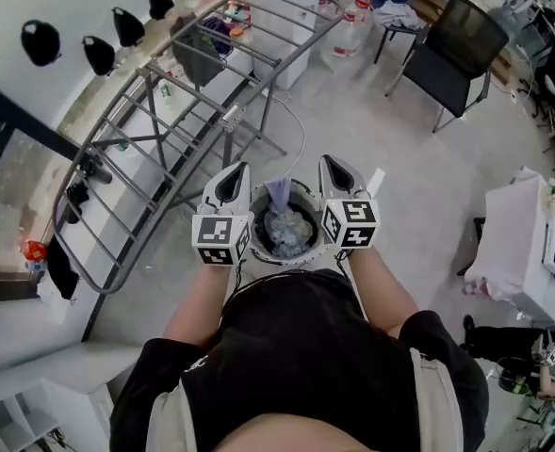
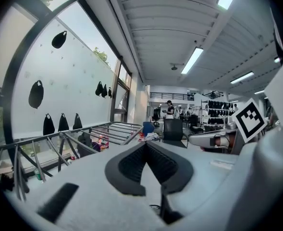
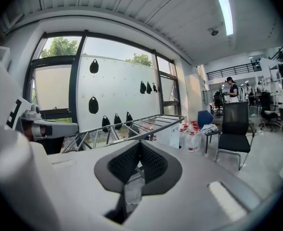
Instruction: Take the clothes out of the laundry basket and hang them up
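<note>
Head view is showing, from the left: the drying rack (image 1: pixel 164 149) standing, then the left gripper (image 1: pixel 233 179) hovering with jaws together and empty. Beside it the laundry basket (image 1: pixel 256 245) is holding crumpled clothes (image 1: pixel 286 226). The right gripper (image 1: pixel 334 173) is likewise closed and empty. The clothes are probably soft and light, so pinching a raised fold seems best.

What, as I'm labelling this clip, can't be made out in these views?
Head view: how many clothes fill the laundry basket; left tool and right tool cover its sides, pile too small.
Both gripper views: the basket, hidden below each tool's body.
Left gripper view: drying rack feet, same cause.
</note>
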